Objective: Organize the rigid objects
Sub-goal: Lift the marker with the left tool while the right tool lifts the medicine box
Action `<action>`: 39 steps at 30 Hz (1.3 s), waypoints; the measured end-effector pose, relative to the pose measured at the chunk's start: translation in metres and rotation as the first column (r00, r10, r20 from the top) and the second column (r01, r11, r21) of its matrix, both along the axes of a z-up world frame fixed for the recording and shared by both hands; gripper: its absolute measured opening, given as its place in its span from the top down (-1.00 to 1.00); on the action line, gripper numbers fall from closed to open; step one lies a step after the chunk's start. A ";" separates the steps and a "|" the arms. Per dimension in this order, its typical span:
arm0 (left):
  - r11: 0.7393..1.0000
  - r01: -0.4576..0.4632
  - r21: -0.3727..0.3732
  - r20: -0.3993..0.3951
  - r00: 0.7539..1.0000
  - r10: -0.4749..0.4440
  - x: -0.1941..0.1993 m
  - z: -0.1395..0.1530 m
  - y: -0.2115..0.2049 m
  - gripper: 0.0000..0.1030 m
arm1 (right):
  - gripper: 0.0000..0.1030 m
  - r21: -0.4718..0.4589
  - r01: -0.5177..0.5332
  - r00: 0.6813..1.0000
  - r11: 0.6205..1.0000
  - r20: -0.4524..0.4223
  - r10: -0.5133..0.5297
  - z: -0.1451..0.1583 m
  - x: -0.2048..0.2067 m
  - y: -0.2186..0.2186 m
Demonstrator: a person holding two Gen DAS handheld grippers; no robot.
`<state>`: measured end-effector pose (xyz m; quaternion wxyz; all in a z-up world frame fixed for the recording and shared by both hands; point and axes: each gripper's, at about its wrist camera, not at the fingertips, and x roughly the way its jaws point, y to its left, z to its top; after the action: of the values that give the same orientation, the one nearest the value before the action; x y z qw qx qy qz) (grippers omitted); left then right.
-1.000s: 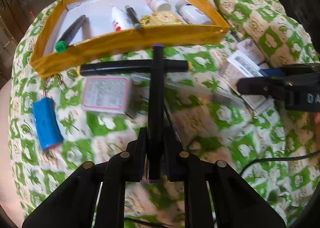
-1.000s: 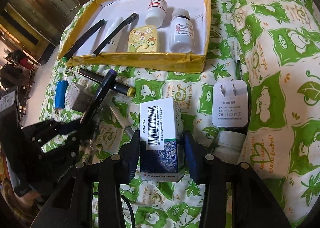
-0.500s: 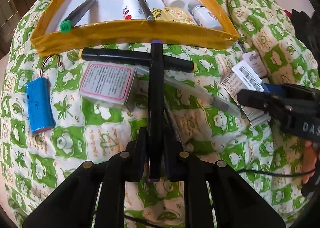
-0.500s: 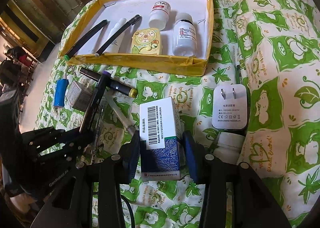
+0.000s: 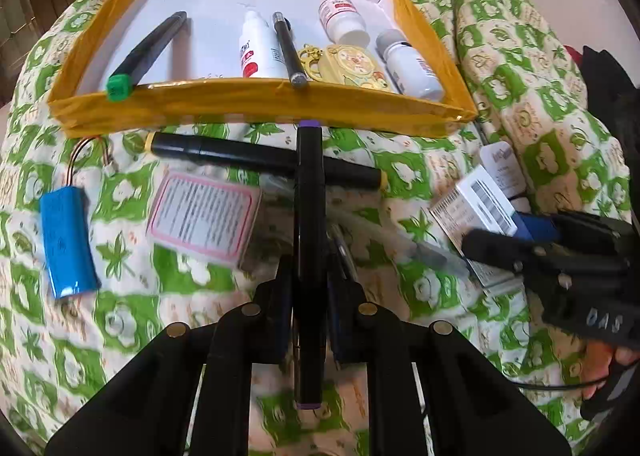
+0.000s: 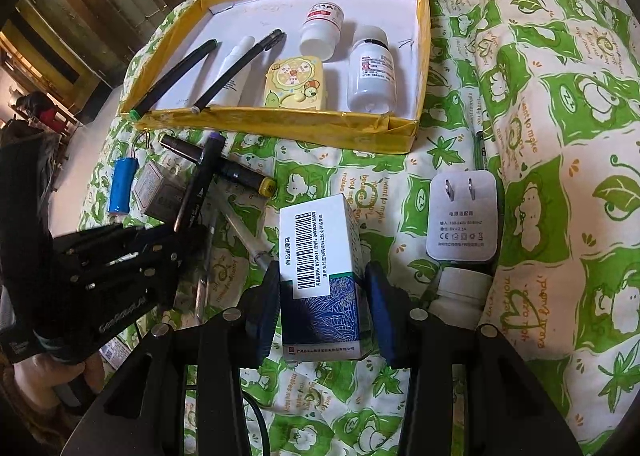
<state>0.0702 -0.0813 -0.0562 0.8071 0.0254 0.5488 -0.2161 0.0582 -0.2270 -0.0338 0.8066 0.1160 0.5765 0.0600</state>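
We see a yellow-taped tray (image 5: 256, 111) with a white floor, a cream quilt (image 6: 560, 103) patterned with green squares and leaves, a blue battery (image 5: 66, 244), a black marker (image 5: 308, 240) with purple ends, and a white-and-dark-blue box (image 6: 320, 280) at lower centre.

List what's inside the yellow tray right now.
Inside the yellow tray: two black pens, a white tube partly hidden under one pen, a yellow cartoon case and two white bottles. Anything beneath them cannot be seen.
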 end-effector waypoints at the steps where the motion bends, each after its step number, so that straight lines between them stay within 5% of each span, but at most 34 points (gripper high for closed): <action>1: 1.000 -0.002 -0.010 -0.001 1.000 0.002 -0.005 0.002 0.001 0.76 | 0.29 0.009 0.000 1.000 1.000 0.002 0.000 0.000 0.000 -0.001; 12: 0.983 -0.073 -0.168 -0.003 0.997 0.073 -0.045 0.027 0.031 0.76 | 0.29 0.051 -0.022 0.999 0.998 0.044 0.020 0.013 -0.006 0.009; 39: 0.970 -0.104 -0.218 0.070 0.990 0.121 -0.025 0.062 0.024 0.76 | 0.29 0.085 0.010 0.988 0.996 0.152 -0.023 0.038 -0.011 0.007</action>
<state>0.0455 -0.0577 0.0061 0.8381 -0.0837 0.4892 -0.2264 0.0472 -0.2205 0.0042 0.8432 0.1496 0.5090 0.0864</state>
